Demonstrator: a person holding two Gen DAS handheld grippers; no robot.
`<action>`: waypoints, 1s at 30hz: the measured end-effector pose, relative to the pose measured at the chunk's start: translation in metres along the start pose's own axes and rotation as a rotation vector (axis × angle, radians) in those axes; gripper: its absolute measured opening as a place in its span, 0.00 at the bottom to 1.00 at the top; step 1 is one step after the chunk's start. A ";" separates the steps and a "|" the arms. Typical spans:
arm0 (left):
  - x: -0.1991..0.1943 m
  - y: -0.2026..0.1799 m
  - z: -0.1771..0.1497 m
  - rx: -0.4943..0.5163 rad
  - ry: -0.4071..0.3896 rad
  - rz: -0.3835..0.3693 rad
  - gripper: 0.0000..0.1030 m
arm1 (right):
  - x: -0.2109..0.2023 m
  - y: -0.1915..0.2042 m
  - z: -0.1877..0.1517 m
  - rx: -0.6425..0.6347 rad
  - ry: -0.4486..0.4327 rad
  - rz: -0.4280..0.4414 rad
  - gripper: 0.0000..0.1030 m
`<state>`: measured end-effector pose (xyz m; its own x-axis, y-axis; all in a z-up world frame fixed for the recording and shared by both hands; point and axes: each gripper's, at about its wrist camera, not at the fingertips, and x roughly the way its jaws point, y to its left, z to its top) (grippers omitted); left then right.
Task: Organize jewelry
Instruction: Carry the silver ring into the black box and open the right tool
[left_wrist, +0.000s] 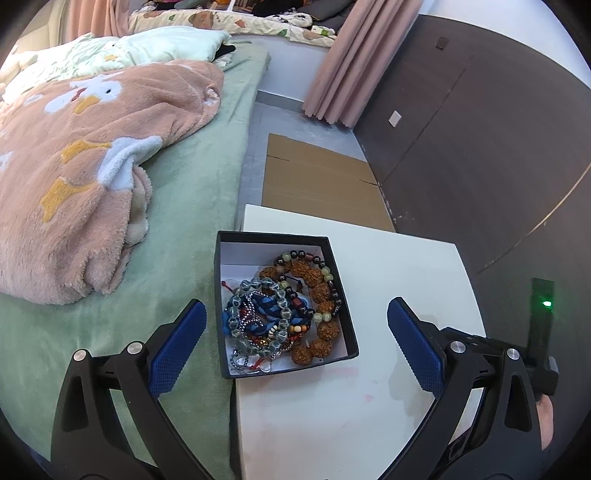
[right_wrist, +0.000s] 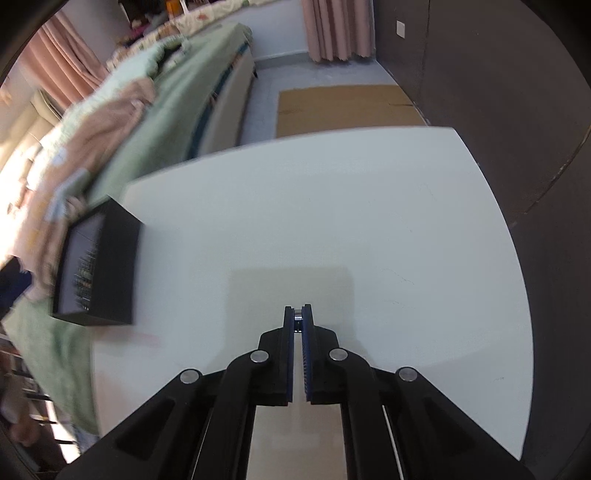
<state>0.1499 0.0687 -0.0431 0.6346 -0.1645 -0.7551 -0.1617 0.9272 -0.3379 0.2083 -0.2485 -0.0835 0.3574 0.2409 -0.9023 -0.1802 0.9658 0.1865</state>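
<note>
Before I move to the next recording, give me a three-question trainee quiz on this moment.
1. True or false: the left gripper stands open, clamping nothing.
2. Where does the black jewelry box sit on the white table? A: at the edge beside the green bedsheet. B: at the table's middle. C: on the cardboard sheet.
3. Fill in: the right gripper is ____, with a small shiny metal piece showing between its tips.

Key: 1 true; 2 A; 3 shut.
</note>
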 end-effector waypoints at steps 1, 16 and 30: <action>0.000 0.002 0.001 -0.007 -0.003 0.000 0.95 | -0.005 0.003 0.001 0.003 -0.014 0.028 0.04; -0.008 0.035 0.022 -0.081 -0.053 0.030 0.95 | -0.044 0.085 0.024 -0.078 -0.181 0.338 0.04; -0.002 0.055 0.046 -0.137 -0.070 0.017 0.95 | -0.017 0.143 0.048 -0.136 -0.143 0.466 0.45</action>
<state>0.1746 0.1359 -0.0344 0.6814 -0.1207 -0.7219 -0.2718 0.8741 -0.4027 0.2207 -0.1096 -0.0226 0.3309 0.6632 -0.6713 -0.4644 0.7338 0.4959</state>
